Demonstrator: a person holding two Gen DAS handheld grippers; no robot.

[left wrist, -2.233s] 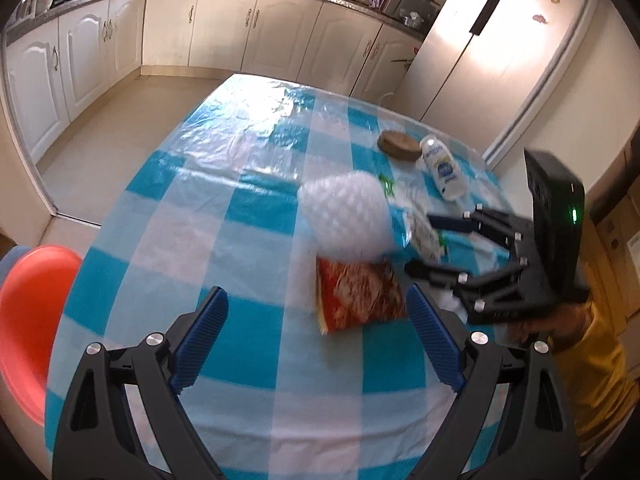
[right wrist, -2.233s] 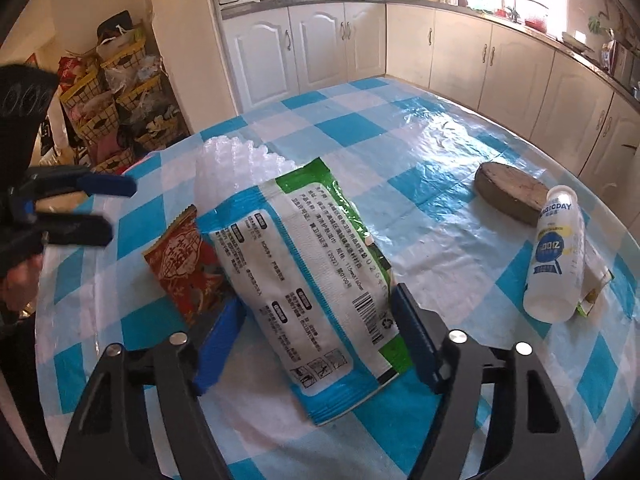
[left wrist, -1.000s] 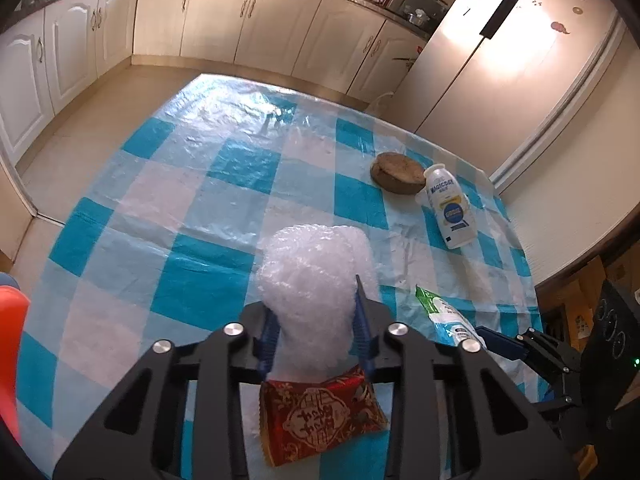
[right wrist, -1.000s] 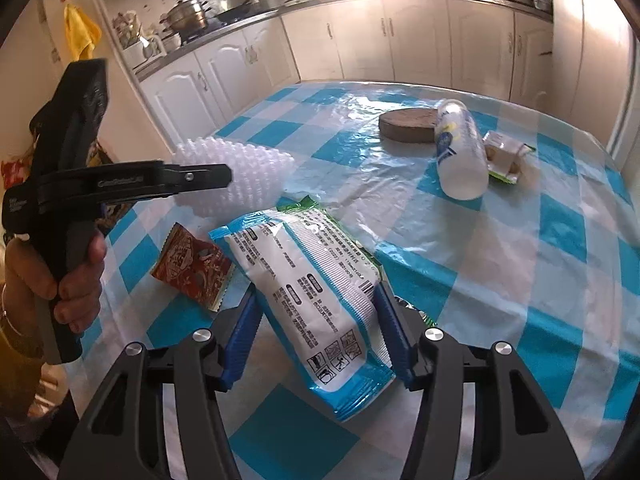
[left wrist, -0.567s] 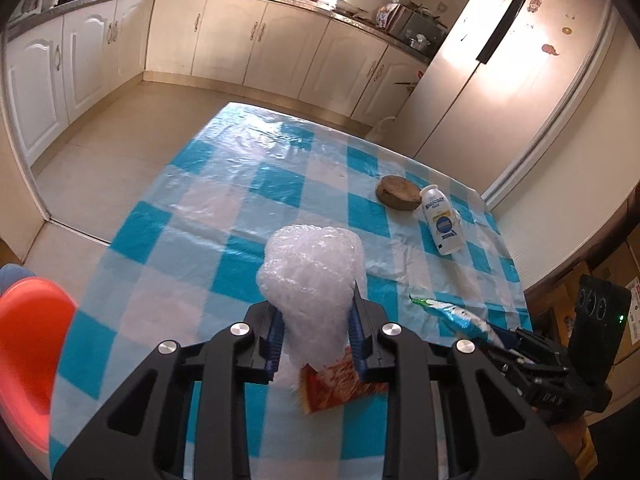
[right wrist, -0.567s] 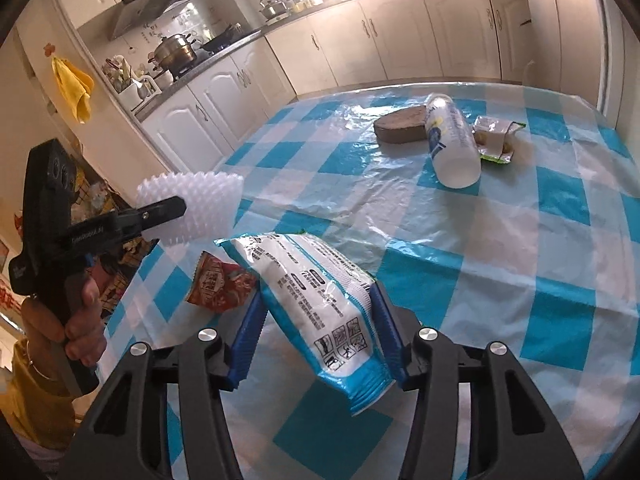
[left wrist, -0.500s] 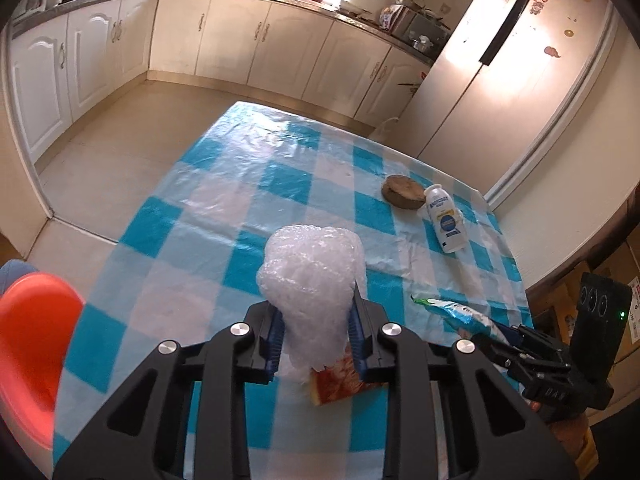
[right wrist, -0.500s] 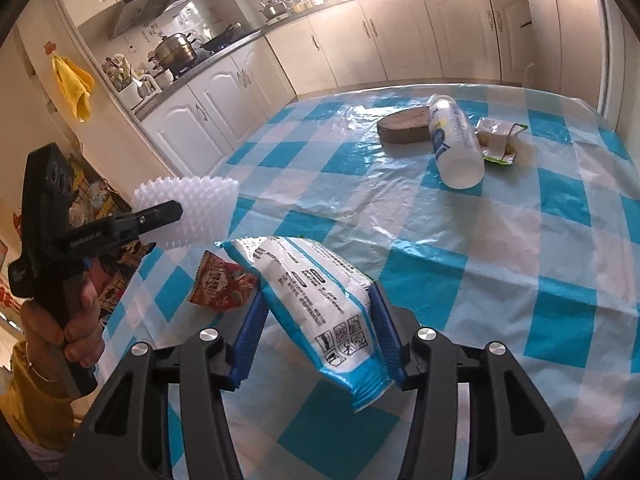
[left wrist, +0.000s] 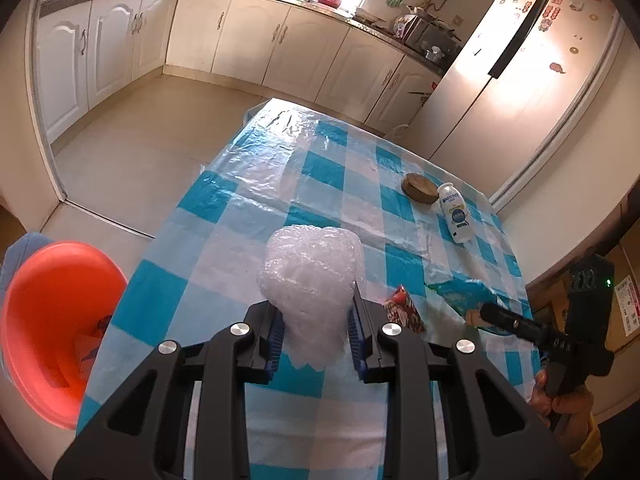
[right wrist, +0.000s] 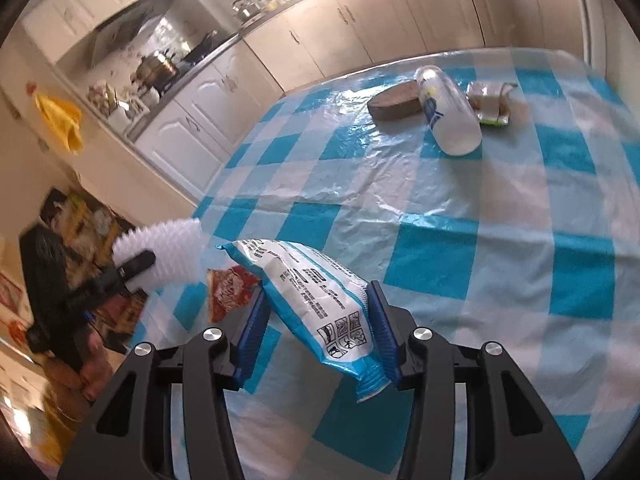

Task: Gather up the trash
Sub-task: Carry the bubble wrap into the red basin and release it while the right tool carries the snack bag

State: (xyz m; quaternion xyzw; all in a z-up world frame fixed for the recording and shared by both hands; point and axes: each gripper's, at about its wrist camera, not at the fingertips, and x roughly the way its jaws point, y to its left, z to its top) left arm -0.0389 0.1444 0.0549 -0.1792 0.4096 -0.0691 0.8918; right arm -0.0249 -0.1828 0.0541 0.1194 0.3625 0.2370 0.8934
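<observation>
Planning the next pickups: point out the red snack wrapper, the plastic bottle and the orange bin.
red snack wrapper [right wrist: 226, 290], right wrist view, middle of its printed face.
plastic bottle [right wrist: 450, 114], right wrist view, mid-body, lying on its side.
orange bin [left wrist: 52, 280], left wrist view, inner wall.

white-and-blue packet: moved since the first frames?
Yes. The white-and-blue packet lay flat on the table; now it hangs clear of it, clamped in the right gripper, beside the red wrapper.

The left gripper [left wrist: 316, 330] now carries the bubble wrap [left wrist: 314, 280] up off the table [left wrist: 224, 216], nearer the orange bin [left wrist: 56, 320]. The right gripper [right wrist: 316, 332], jaws just closing tighter, lifts and rolls the white-and-blue packet [right wrist: 312, 296], uncovering the red wrapper [right wrist: 228, 288].
</observation>
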